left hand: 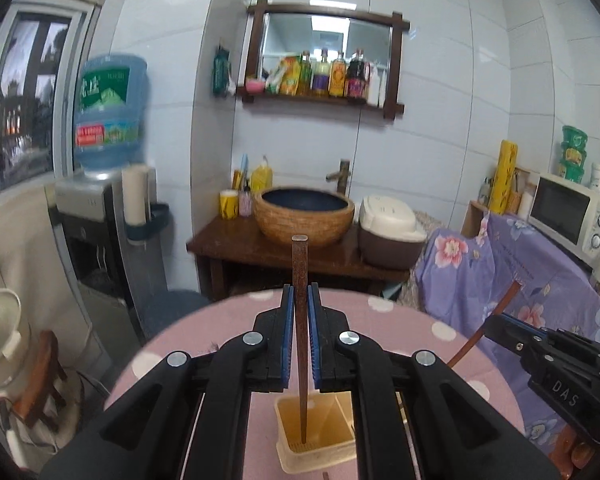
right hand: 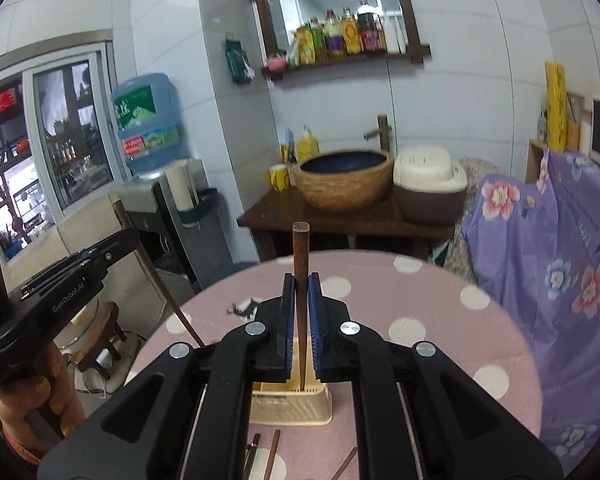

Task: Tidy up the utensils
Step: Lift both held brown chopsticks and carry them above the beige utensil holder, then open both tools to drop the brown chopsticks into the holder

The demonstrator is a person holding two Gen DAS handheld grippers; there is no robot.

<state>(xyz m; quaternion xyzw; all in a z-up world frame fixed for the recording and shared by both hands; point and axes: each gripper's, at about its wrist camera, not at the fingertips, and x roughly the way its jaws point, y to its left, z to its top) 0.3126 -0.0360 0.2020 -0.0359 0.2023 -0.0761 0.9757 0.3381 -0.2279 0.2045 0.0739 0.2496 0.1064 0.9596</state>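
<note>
My left gripper [left hand: 300, 300] is shut on a dark brown wooden chopstick [left hand: 300, 264], held upright with its thin tip down inside the cream plastic utensil holder [left hand: 316, 452] on the pink dotted table. My right gripper [right hand: 301, 288] is shut on a second brown chopstick [right hand: 301, 252], also upright, its tip reaching into the same holder [right hand: 292, 404]. Each gripper shows in the other's view: the right gripper [left hand: 500, 322] at the right, the left gripper [right hand: 128, 236] at the left. A few more chopsticks [right hand: 274, 456] lie on the table in front of the holder.
The round table [right hand: 420, 312] has a pink cloth with white dots. Beyond it stand a wooden washstand with a basin [left hand: 304, 214], a rice cooker [left hand: 388, 236], a water dispenser [left hand: 108, 184] and a cloth-covered cabinet [right hand: 560, 248] with a microwave [left hand: 572, 216]. A stool [right hand: 100, 332] stands at the left.
</note>
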